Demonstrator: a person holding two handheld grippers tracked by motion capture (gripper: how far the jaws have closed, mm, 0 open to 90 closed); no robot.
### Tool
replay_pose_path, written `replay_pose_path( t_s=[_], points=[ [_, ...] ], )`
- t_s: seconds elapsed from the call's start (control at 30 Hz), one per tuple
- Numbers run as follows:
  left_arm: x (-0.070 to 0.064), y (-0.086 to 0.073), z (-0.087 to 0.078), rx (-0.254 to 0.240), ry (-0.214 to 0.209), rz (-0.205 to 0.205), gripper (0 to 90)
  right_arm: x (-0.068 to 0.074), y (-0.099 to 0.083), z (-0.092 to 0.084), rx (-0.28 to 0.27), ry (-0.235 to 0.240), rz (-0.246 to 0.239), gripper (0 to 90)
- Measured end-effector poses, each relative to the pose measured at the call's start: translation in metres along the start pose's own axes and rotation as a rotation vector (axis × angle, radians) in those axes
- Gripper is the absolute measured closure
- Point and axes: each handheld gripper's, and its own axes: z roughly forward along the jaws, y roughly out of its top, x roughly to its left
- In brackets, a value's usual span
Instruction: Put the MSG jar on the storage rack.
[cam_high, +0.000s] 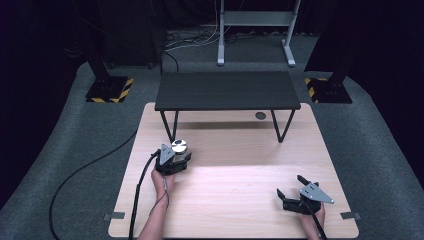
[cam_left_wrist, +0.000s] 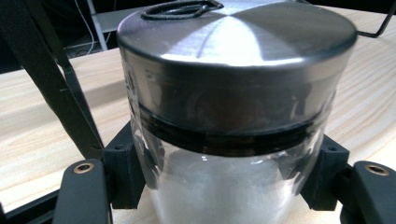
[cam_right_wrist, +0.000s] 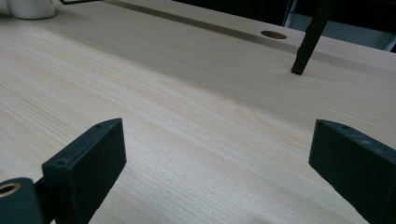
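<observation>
A clear glass jar with a brushed metal lid stands upright on the wooden table, left of centre, close to the black stand's left leg. My left gripper is shut on the jar, its black pads pressed against the glass on both sides below the lid. My right gripper rests low near the table's front right corner, open, with bare wood between its jaws. The jar's base appears far off at the top left of the right gripper view.
A low black stand on thin legs spans the back of the table; one leg rises ahead of my right gripper. A round hole sits in the tabletop under the stand. A black cable trails off the left.
</observation>
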Motion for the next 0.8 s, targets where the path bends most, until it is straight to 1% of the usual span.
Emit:
replay_pose_path(
  t_s=[0.07,0.2,0.3,0.37,0.4,0.43,0.53,0.6,0.67,0.7,0.77,0.8],
  points=[
    [-0.001,0.001,0.0,0.004,0.004,0.002,30.9,0.0,0.0,0.0,0.0,-0.001,0.001,2.9],
    [-0.001,0.005,0.0,0.001,-0.008,0.003,30.9,0.0,0.0,0.0,0.001,-0.001,-0.001,2.9],
    [-0.001,0.012,-0.002,0.004,-0.022,0.01,30.9,0.0,0.0,0.0,0.0,0.0,0.0,2.9],
    [-0.002,0.017,-0.002,-0.006,-0.029,0.016,30.9,0.0,0.0,0.0,-0.002,0.0,-0.001,2.9],
    [-0.002,0.018,-0.003,-0.019,-0.032,0.012,30.9,0.0,0.0,0.0,-0.001,0.001,-0.001,2.9],
    [-0.001,0.021,-0.004,-0.02,-0.041,0.007,30.9,0.0,0.0,0.0,-0.001,0.001,-0.001,2.9],
    [-0.001,0.032,-0.004,-0.021,-0.055,0.023,30.9,0.0,0.0,0.0,0.0,0.001,-0.002,2.9],
    [-0.001,0.038,-0.004,-0.031,-0.066,0.023,30.9,0.0,0.0,0.0,-0.001,0.001,0.0,2.9],
    [-0.002,0.046,-0.005,-0.036,-0.074,0.033,30.9,-0.001,-0.001,0.0,-0.003,0.001,0.001,2.9],
    [-0.003,0.048,-0.005,-0.047,-0.078,0.034,30.9,-0.001,0.0,0.0,-0.001,0.001,0.0,2.9],
    [-0.002,0.057,-0.005,-0.049,-0.094,0.033,30.8,-0.001,0.0,0.0,0.001,0.002,-0.002,2.9],
    [-0.002,0.062,-0.005,-0.047,-0.099,0.043,30.9,0.0,0.0,0.0,0.001,0.002,-0.003,2.9]
  ],
)
